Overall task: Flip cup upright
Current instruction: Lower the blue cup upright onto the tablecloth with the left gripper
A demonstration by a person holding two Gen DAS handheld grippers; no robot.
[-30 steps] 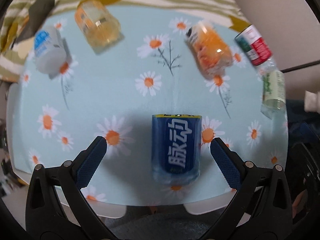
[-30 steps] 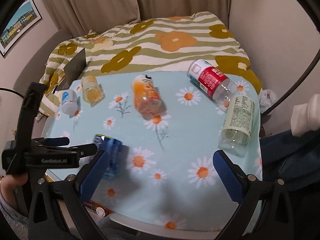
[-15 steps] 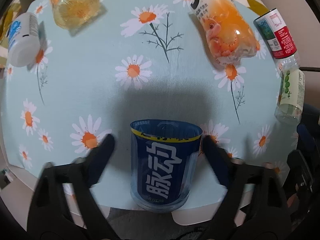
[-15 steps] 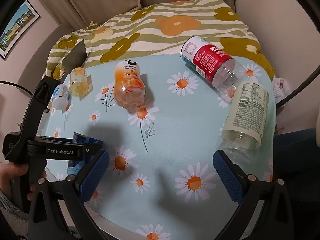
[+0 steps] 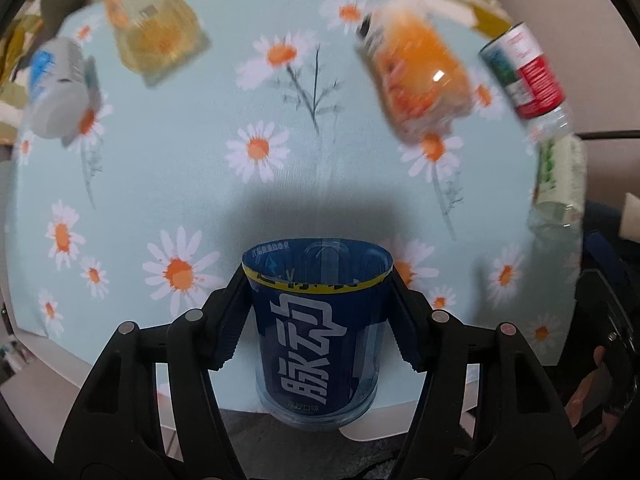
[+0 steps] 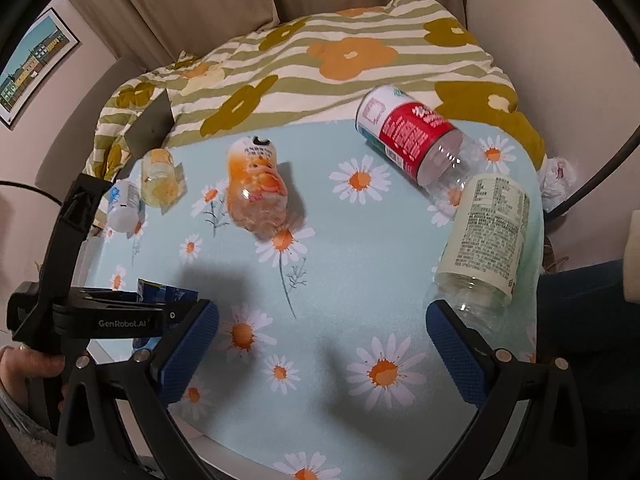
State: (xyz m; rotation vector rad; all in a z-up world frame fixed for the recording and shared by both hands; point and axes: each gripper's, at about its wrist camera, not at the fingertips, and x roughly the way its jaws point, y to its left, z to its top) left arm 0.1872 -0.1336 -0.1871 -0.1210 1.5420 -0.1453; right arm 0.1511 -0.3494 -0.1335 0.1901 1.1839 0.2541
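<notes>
A blue cup (image 5: 316,332) with white characters and a yellow rim band stands at the near edge of the daisy-print table (image 5: 192,168), its open mouth facing up and away. My left gripper (image 5: 318,320) is shut on the blue cup, one pad on each side of it. In the right wrist view the cup (image 6: 168,296) shows at the left, partly hidden behind the left gripper's body (image 6: 92,316). My right gripper (image 6: 322,344) is open and empty above the table's near middle.
Several containers lie on their sides: an orange bottle (image 6: 256,188), a red-labelled bottle (image 6: 412,136), a pale green bottle (image 6: 488,236), a yellow cup (image 6: 160,176) and a white bottle (image 6: 124,208). A flowered striped blanket (image 6: 320,56) lies behind the table.
My left gripper moved forward around the blue cup and closed on it. The right gripper drifted forward over the table and stayed open.
</notes>
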